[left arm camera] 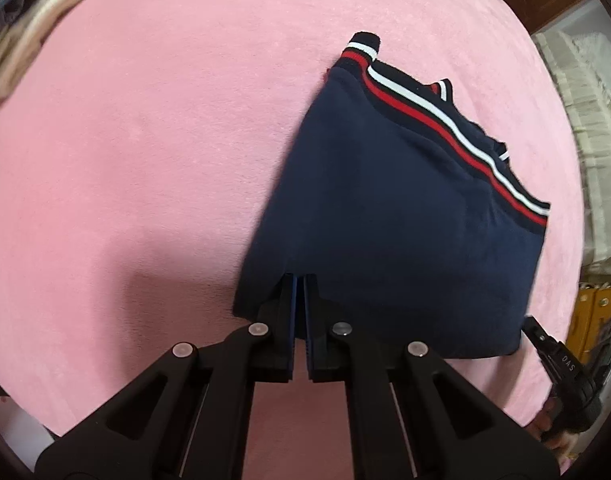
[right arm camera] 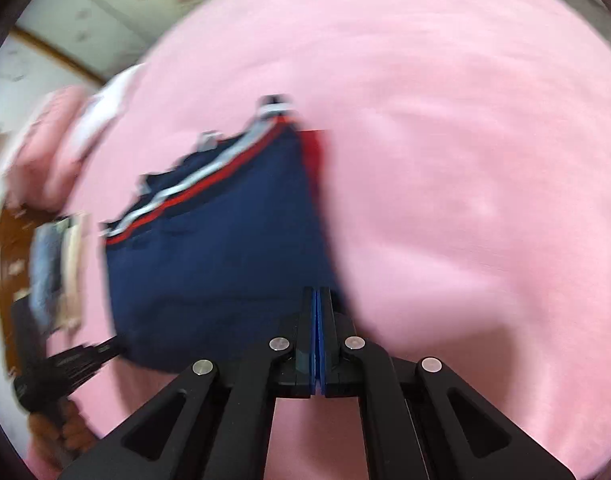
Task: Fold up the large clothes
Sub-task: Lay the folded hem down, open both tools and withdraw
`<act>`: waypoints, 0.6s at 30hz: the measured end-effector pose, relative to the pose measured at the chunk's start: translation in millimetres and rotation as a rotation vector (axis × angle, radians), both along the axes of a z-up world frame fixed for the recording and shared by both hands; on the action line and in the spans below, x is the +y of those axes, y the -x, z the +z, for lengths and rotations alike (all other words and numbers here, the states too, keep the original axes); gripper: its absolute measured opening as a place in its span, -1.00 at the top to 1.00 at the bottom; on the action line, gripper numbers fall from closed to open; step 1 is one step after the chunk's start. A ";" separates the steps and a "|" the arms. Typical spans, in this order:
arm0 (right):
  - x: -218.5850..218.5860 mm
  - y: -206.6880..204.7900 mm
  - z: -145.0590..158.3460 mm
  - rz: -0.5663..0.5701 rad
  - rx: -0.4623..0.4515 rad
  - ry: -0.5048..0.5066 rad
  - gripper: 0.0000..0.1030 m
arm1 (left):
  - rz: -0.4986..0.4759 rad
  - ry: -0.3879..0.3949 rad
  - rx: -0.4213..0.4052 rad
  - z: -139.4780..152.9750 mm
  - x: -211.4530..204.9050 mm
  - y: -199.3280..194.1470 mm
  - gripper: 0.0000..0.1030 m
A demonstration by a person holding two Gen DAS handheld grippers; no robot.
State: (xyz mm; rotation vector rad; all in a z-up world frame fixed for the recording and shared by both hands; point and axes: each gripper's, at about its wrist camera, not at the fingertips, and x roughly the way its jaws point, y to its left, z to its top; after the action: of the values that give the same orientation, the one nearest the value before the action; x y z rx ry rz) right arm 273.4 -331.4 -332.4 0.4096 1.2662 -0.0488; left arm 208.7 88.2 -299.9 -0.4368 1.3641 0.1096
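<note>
The left gripper (left arm camera: 300,280) points steeply down at a pink blanket (left arm camera: 145,160), its jaws pinched together on the near edge of a folded navy garment (left arm camera: 393,240). The garment spreads away from the fingertips and to their right, lying flat on the blanket. Its far edge carries a ribbed band with red and white stripes (left arm camera: 457,136). To the right of the fingers, at the garment's near right corner, the right gripper (left arm camera: 525,322) reaches in, held by a hand (left arm camera: 553,428). Far off to the upper left lies a stack of folded pale clothes (left arm camera: 37,12).
</note>
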 end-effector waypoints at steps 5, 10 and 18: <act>-17.6 12.5 3.4 -0.090 0.053 0.124 0.94 | -0.017 -0.104 0.015 11.5 -7.4 4.1 0.93; 8.0 14.8 13.5 -0.017 0.023 0.122 0.92 | 0.010 -0.045 0.044 12.7 -8.3 19.0 0.92; 97.9 -18.7 12.4 0.121 0.044 0.105 0.78 | 0.002 -0.027 0.107 6.4 -18.5 41.5 0.25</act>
State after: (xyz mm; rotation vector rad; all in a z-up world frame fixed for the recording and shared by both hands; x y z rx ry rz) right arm 292.2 -233.5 -320.0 0.2422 1.3229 -0.0217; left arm 167.1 69.7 -293.5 -0.4145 1.4659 0.1543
